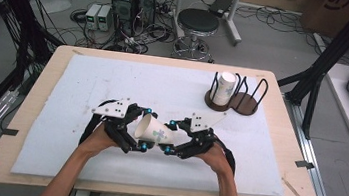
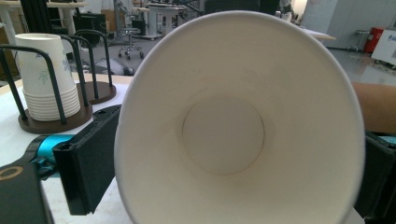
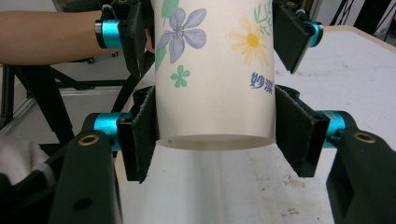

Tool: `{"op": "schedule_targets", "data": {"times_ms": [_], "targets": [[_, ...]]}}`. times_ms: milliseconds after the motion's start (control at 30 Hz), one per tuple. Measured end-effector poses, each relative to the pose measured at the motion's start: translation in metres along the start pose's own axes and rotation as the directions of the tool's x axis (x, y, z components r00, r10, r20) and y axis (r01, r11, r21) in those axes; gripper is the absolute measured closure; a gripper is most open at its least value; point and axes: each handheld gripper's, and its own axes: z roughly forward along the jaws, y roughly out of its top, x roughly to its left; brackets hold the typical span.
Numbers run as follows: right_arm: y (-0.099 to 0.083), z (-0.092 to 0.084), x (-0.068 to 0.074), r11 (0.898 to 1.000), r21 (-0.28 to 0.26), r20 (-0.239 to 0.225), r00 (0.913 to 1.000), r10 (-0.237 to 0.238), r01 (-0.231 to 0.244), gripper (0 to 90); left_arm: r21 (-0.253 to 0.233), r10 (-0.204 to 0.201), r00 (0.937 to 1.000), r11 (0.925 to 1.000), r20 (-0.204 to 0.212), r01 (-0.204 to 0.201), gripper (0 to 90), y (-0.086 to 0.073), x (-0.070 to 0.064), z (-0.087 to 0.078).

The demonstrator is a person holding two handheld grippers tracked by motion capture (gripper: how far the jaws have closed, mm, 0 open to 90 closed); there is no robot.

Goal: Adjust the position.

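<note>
A paper cup (image 1: 154, 131) with a flower print lies on its side in the air between my two grippers, above the white mat (image 1: 79, 81). My right gripper (image 1: 169, 136) is shut on its base end; its black pads (image 3: 140, 140) press on both sides of the cup (image 3: 215, 84). My left gripper (image 1: 145, 128) stands open around the rim end, one jaw on each side of the wall. In the left gripper view I look straight into the cup's white inside (image 2: 224, 135), with a black pad (image 2: 88, 163) beside the rim.
A stack of paper cups (image 1: 224, 88) stands in a black wire holder (image 1: 235, 101) on a dark wooden base at the mat's far right. The holder's second ring holds nothing. A stool (image 1: 198, 23) and computers sit on the floor beyond the table.
</note>
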Motion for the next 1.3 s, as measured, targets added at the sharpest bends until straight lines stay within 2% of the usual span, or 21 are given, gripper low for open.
{"op": "schedule_targets", "data": {"times_ms": [167, 233, 433, 633, 933, 1033, 1100, 1133, 1300], "targets": [[-0.0002, 0.0014, 0.0005, 1.000, 0.000, -0.008, 1.0000, 0.001, -0.001, 36.8, -0.006, 0.005, 0.9999, 1.0000, 0.014, -0.005, 10.1, 0.0006, 0.0007, -0.0002], [-0.0001, 0.0022, 0.0006, 1.000, 0.002, -0.010, 0.9999, -0.003, 0.003, 36.8, -0.011, 0.010, 0.9994, 0.9999, 0.034, -0.009, 15.0, 0.0003, 0.0011, -0.0006], [0.0004, 0.0044, 0.0013, 1.000, 0.001, -0.015, 0.9999, -0.006, 0.006, 37.0, -0.028, 0.042, 0.9980, 0.9988, 0.048, -0.041, 28.1, 0.0017, -0.0008, -0.0025], [0.0005, 0.0036, 0.0012, 1.000, 0.001, -0.011, 0.9999, -0.013, 0.013, 37.7, -0.026, 0.062, 0.9973, 0.9978, 0.038, -0.061, 31.4, 0.0028, -0.0022, -0.0037], [0.0003, 0.0036, 0.0013, 1.000, 0.001, -0.009, 0.9999, -0.014, 0.014, 37.6, -0.022, 0.063, 0.9974, 0.9978, 0.035, -0.062, 32.1, 0.0030, -0.0030, -0.0037], [0.0002, 0.0045, 0.0022, 1.000, 0.002, -0.009, 0.9999, -0.010, 0.010, 35.0, -0.015, 0.066, 0.9973, 0.9977, 0.031, -0.066, 31.3, 0.0030, -0.0030, -0.0036], [0.0000, 0.0051, 0.0021, 1.000, 0.000, 0.008, 0.9999, 0.006, -0.006, 21.3, -0.017, 0.065, 0.9974, 0.9977, 0.029, -0.065, 31.1, 0.0031, -0.0031, -0.0043], [-0.0003, 0.0051, 0.0018, 1.000, -0.001, 0.016, 0.9994, 0.030, -0.030, 19.3, -0.017, 0.066, 0.9974, 0.9977, 0.027, -0.066, 31.2, 0.0033, -0.0030, -0.0049], [-0.0007, 0.0032, 0.0017, 1.000, -0.005, 0.021, 0.9993, 0.030, -0.030, 18.2, -0.009, 0.064, 0.9978, 0.9979, 0.013, -0.064, 31.0, 0.0032, -0.0026, -0.0076]]}}
